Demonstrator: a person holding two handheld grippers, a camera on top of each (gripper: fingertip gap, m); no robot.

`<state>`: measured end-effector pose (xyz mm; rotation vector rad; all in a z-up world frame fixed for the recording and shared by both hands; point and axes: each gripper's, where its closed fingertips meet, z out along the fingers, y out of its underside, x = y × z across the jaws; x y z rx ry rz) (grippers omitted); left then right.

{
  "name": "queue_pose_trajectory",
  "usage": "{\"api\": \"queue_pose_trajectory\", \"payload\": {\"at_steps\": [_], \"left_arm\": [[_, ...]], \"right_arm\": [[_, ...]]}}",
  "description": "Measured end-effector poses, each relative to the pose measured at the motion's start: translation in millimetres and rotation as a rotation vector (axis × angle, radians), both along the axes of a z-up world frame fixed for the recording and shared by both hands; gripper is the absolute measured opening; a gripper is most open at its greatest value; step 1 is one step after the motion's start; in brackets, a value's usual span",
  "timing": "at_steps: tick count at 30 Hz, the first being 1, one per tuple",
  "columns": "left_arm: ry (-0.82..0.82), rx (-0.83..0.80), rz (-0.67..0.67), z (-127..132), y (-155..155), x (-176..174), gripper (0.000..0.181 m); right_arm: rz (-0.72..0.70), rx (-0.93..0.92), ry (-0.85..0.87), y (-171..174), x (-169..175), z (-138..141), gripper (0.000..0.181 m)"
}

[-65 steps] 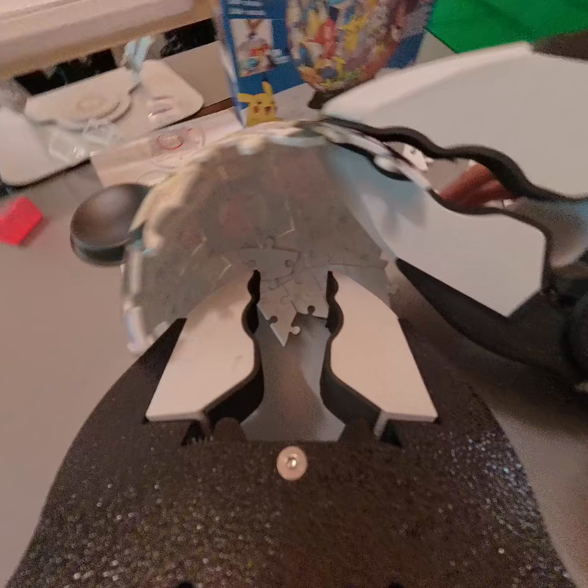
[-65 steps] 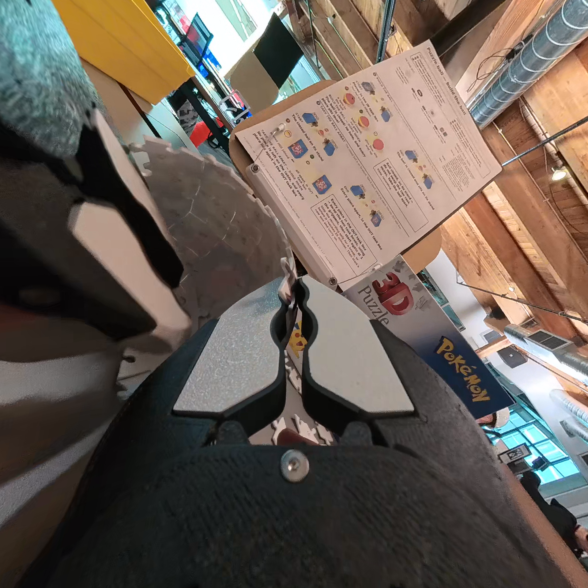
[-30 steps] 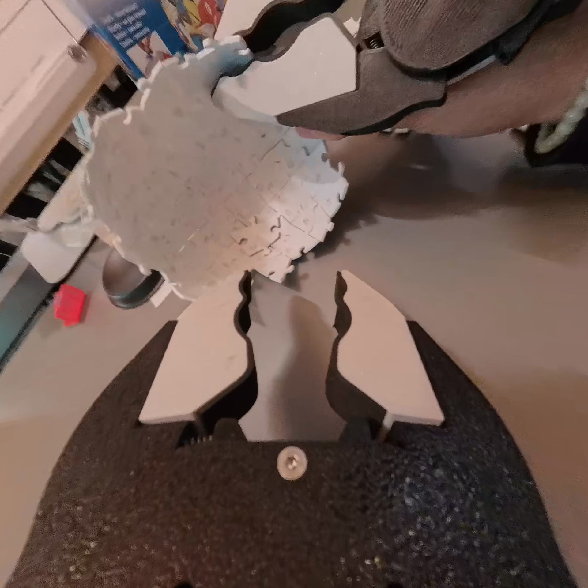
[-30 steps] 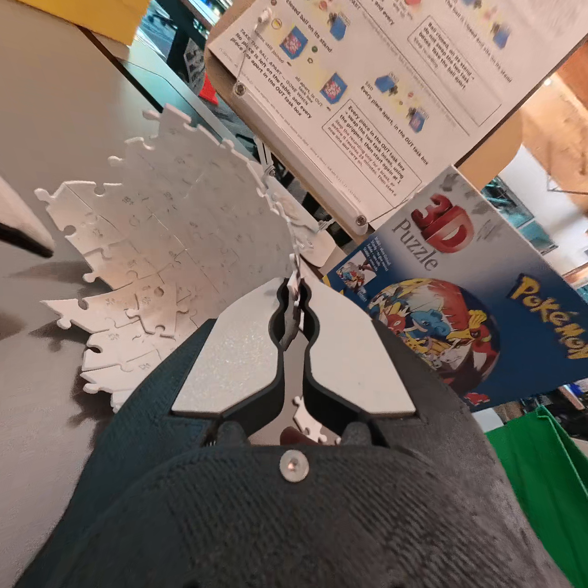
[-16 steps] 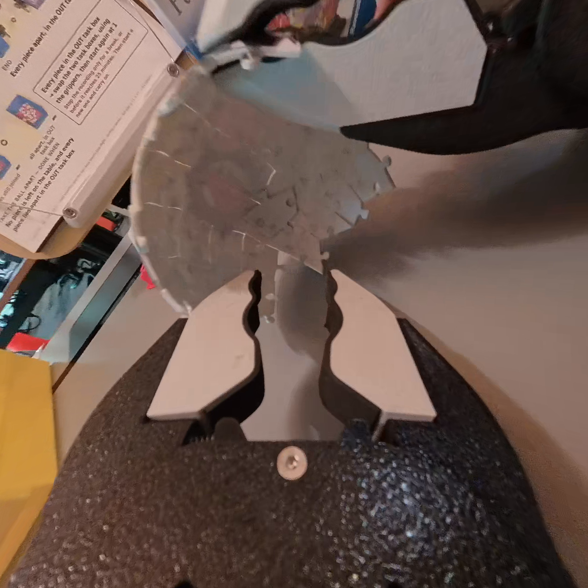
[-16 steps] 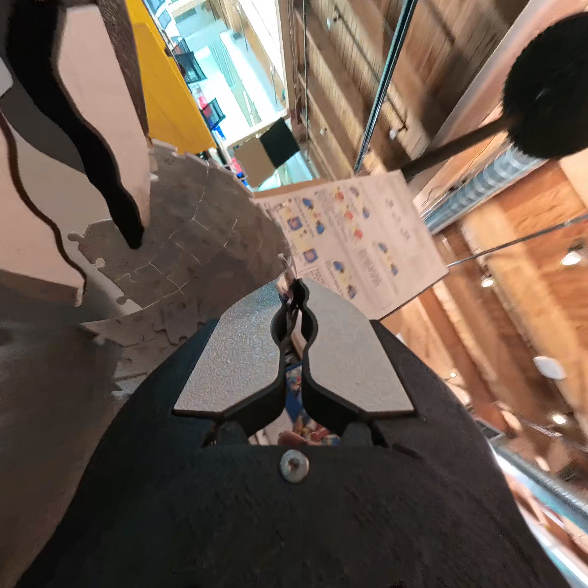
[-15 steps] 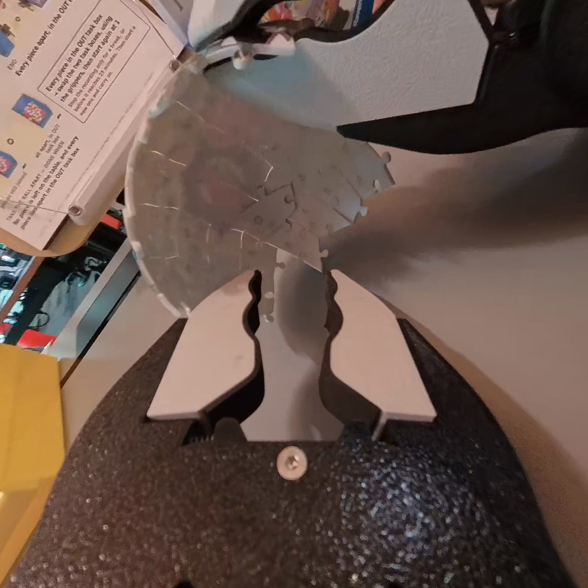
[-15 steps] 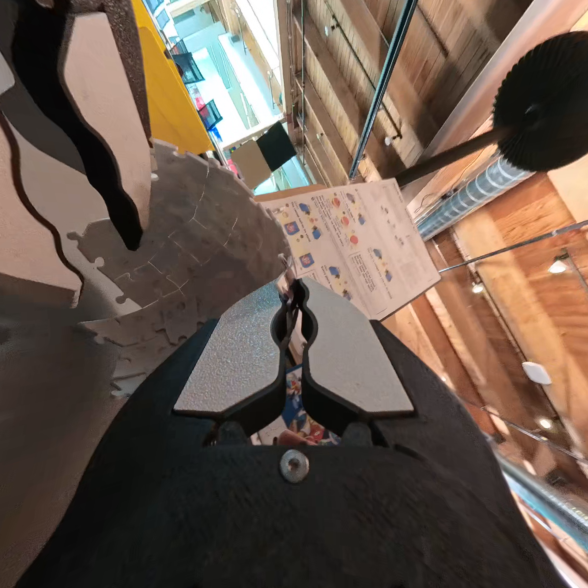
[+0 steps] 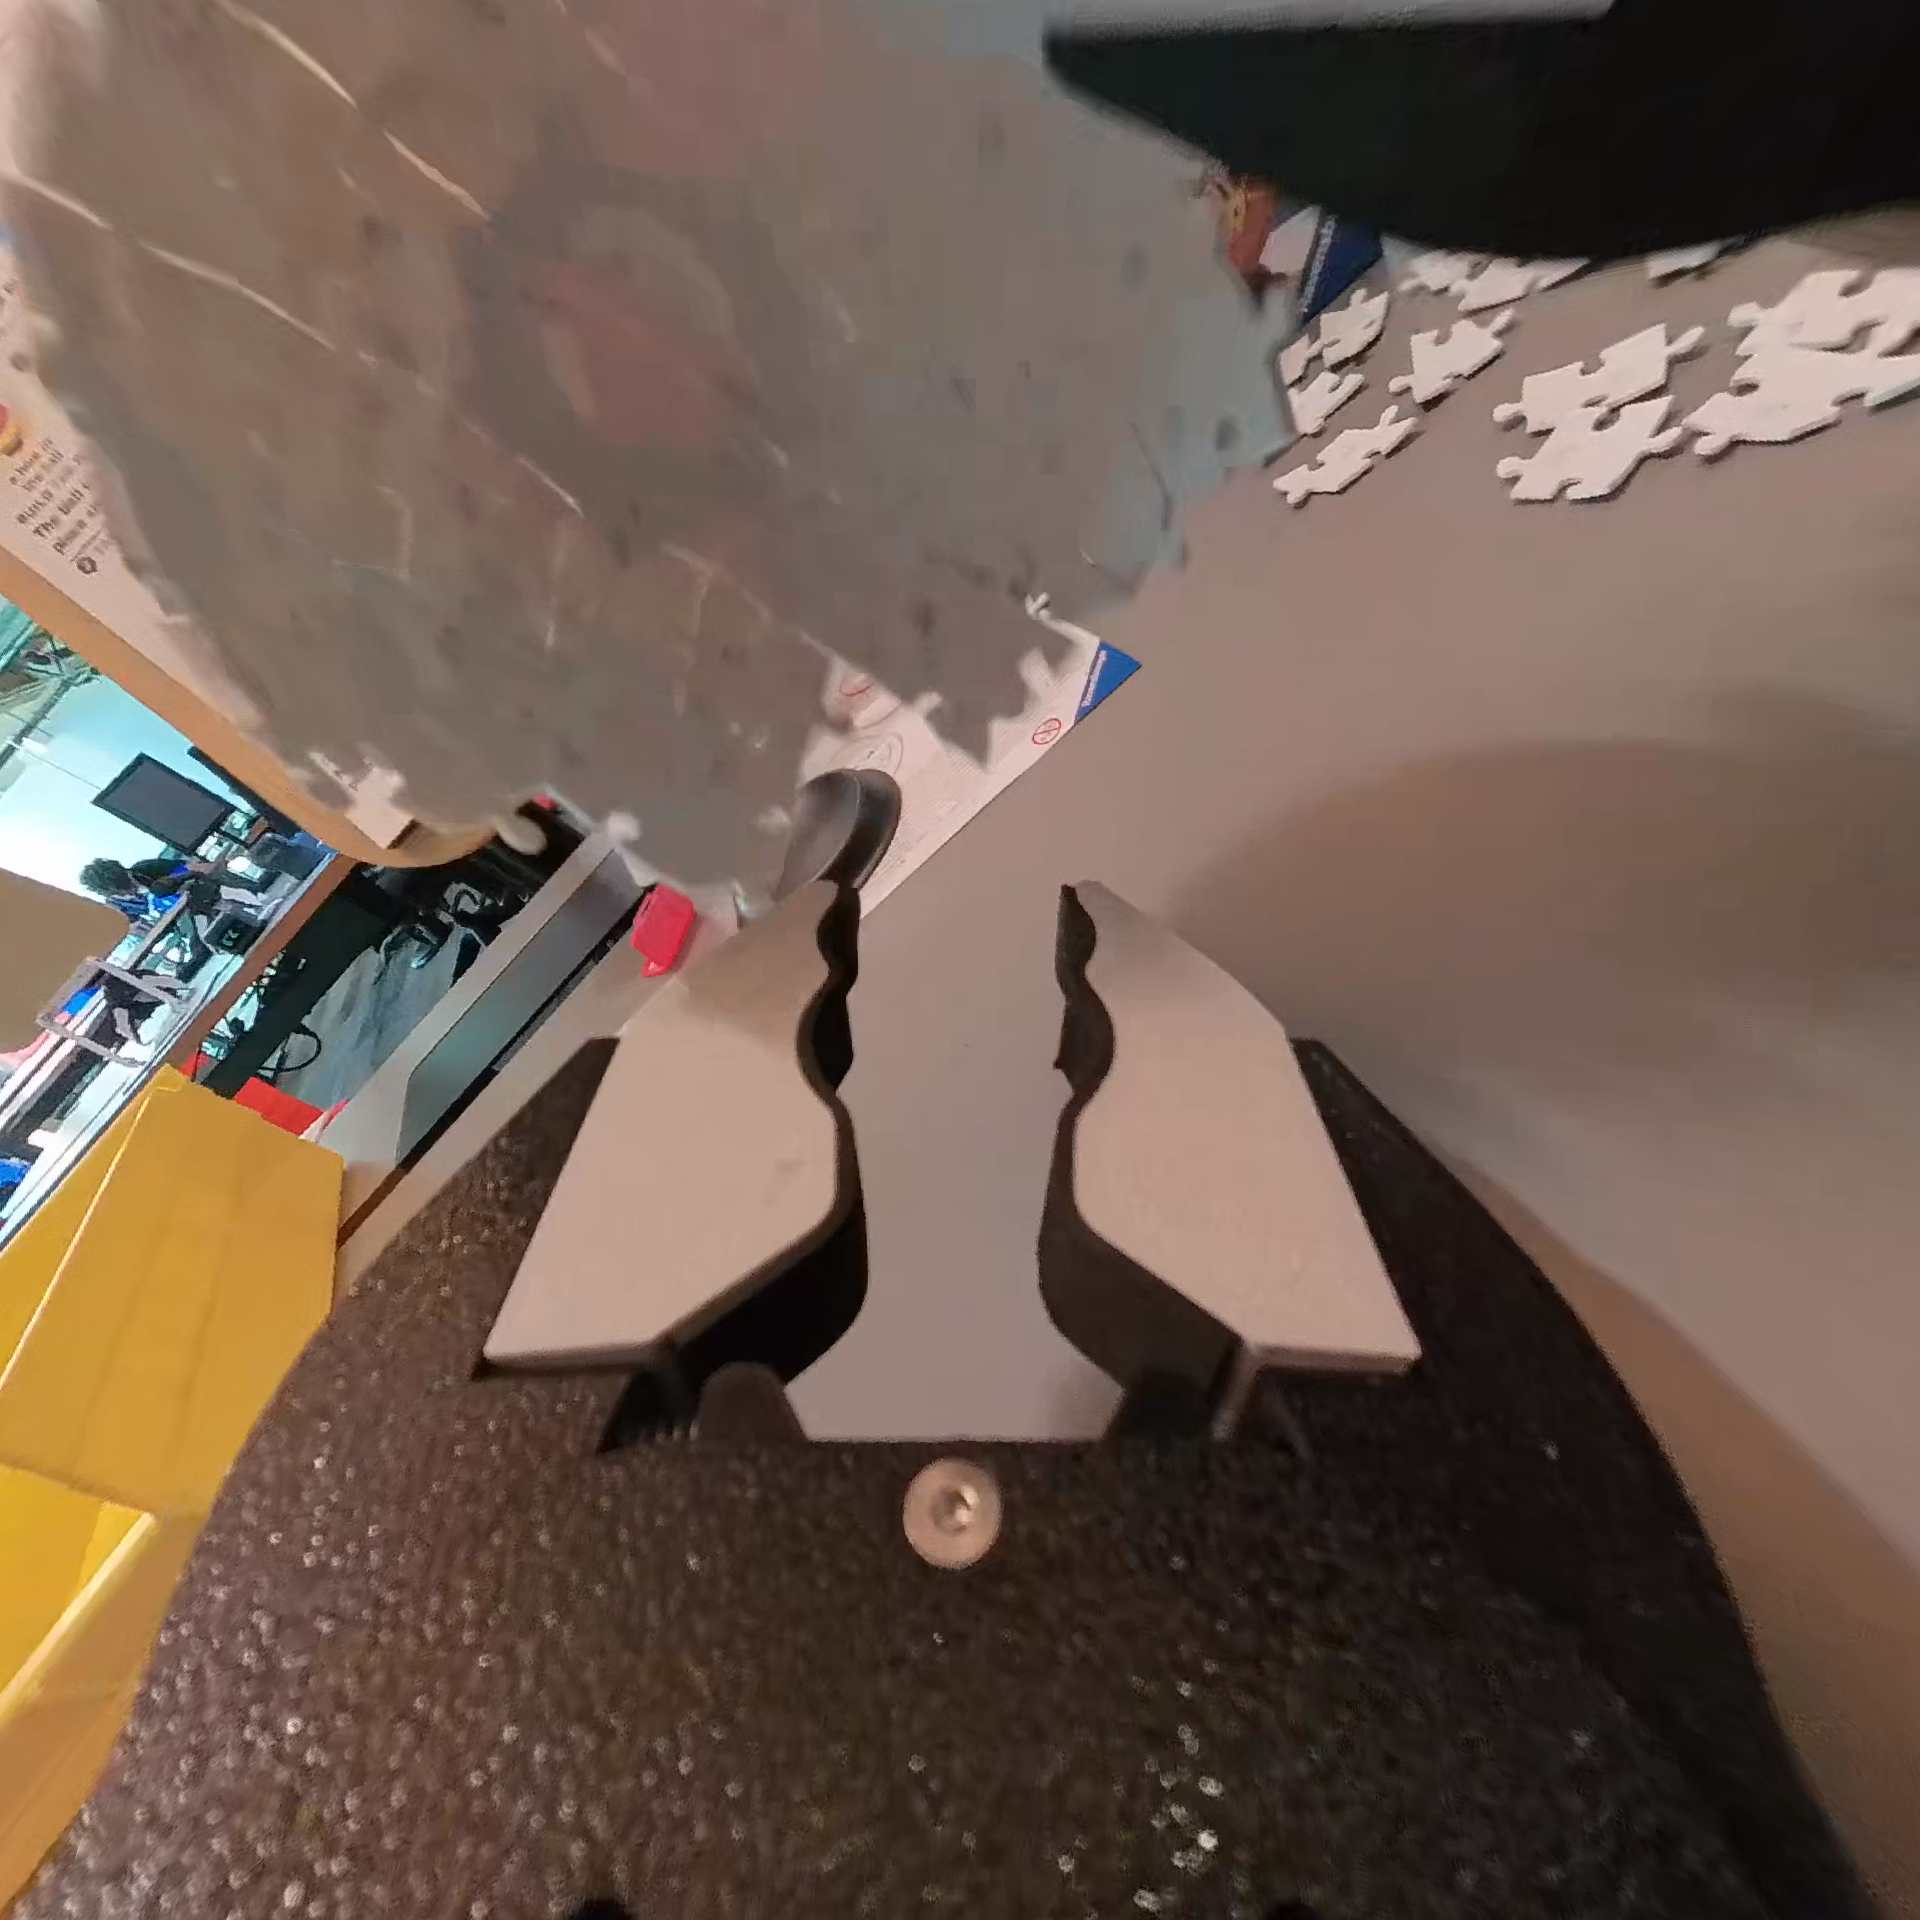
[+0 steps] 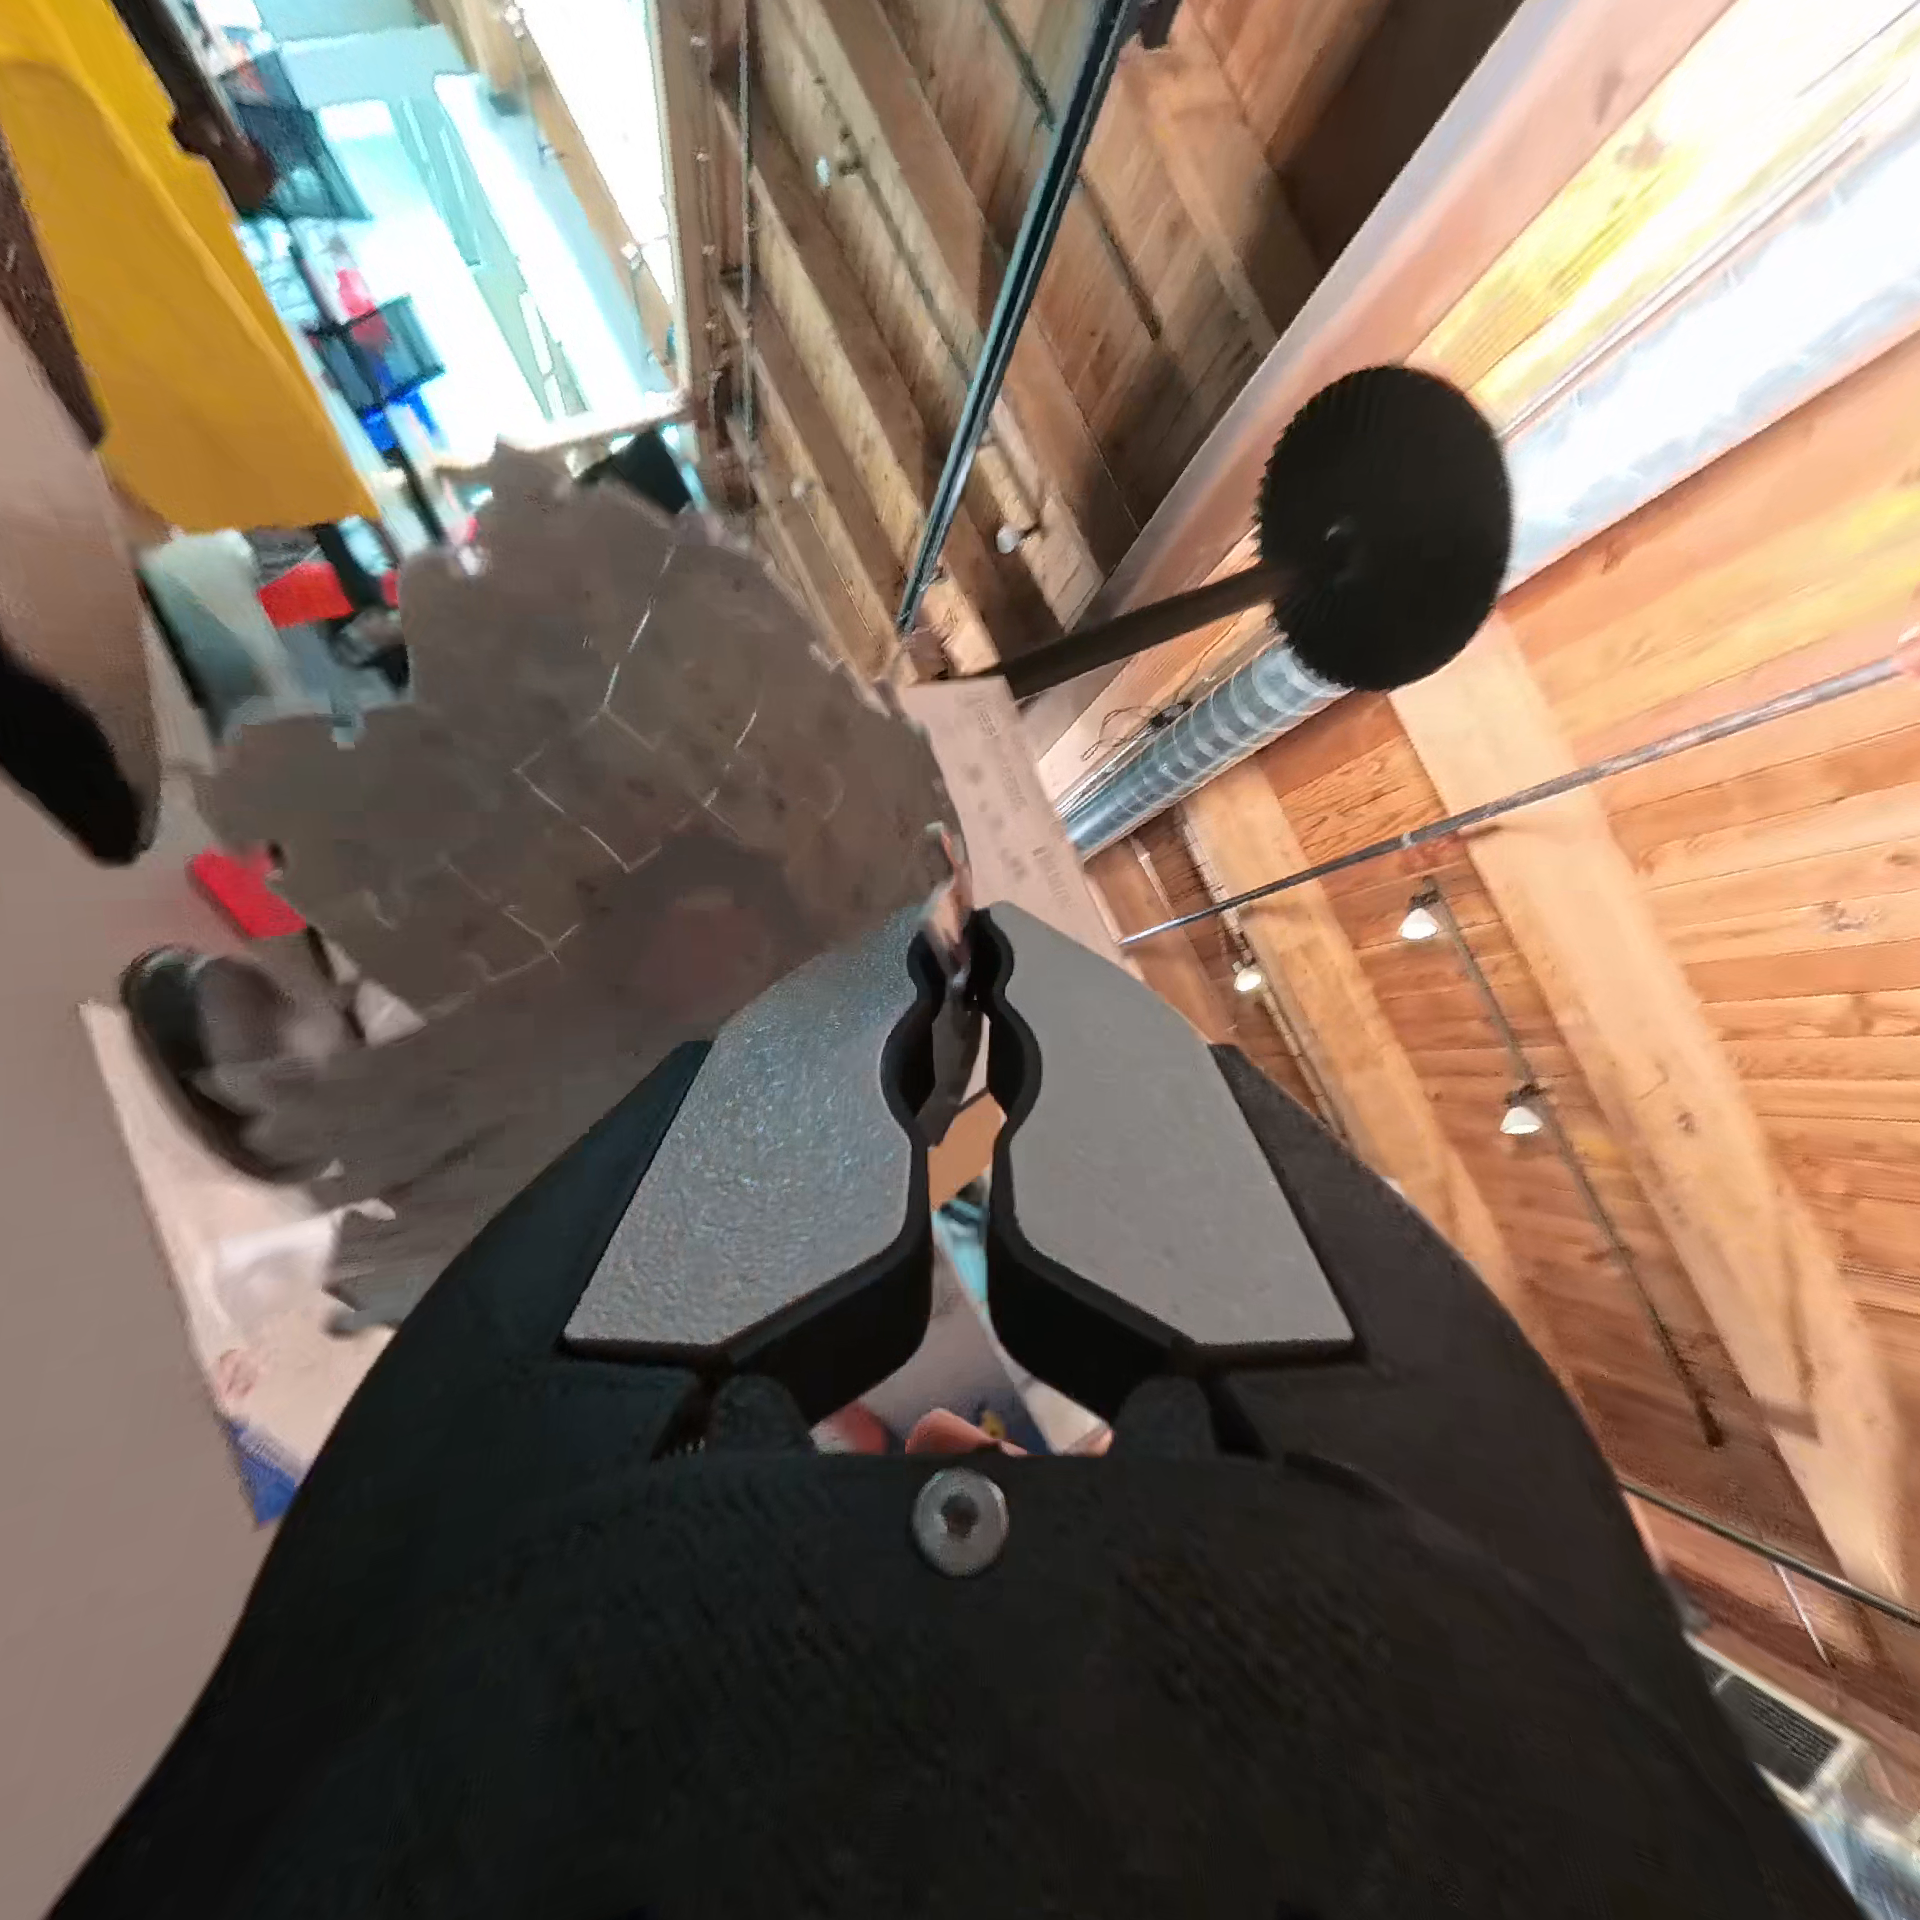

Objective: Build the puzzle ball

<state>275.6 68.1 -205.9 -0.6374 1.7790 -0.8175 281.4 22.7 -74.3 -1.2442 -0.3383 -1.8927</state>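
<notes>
The partly built puzzle ball [image 9: 623, 416] is a grey curved shell seen from its inner side, blurred and filling the upper left of the left wrist view. My right gripper [image 10: 961, 940] is shut on the shell's jagged rim and holds the shell [image 10: 582, 810] in the air. Its black body [image 9: 1455, 125] crosses the top right of the left wrist view. My left gripper [image 9: 956, 904] is open and empty just below the shell, with bare table between its fingers. One of its fingers [image 10: 62, 748] shows at the left edge of the right wrist view.
Several loose white puzzle pieces [image 9: 1590, 416] lie on the grey table [image 9: 1455, 935] at the upper right. A black round stand [image 9: 847, 831], a red block [image 9: 665, 925] and the puzzle box [image 9: 1049, 717] lie behind the shell. A yellow bin [image 9: 156, 1299] stands at the left. The tips of one gripper are about 15 centimetres away from the tips of the other. The red block [image 9: 665, 925] is about 25 centimetres from my left fingertips. My right wrist view [image 10: 251, 899] looks at it from another angle.
The shell's edge has left the gap between my left fingers and now sits higher and to the left, closer to the camera. My right gripper has stayed shut on the rim while tilting.
</notes>
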Motion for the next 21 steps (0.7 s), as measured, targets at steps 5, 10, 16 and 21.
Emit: {"api": "queue_pose_trajectory", "payload": {"at_steps": [5, 10, 16, 21], "left_arm": [[0.034, 0.001, -0.004, -7.6, -2.0, 1.1, 0.037], [0.069, 0.005, -0.005, -13.2, 1.4, 0.6, 0.036], [0.136, -0.012, -0.027, -21.6, -0.9, -1.0, 0.036], [0.287, -0.069, -0.07, -34.5, -11.5, -4.7, 0.035]], "right_arm": [[0.061, 0.082, 0.138, 0.7, 10.0, -11.2, 0.005], [0.009, 0.099, 0.293, -7.1, 36.9, -36.7, 0.003], [-0.047, 0.169, 0.455, -25.0, 62.4, -50.2, 0.003], [-0.145, 0.181, 0.649, -45.3, 85.7, -77.7, 0.003]]}}
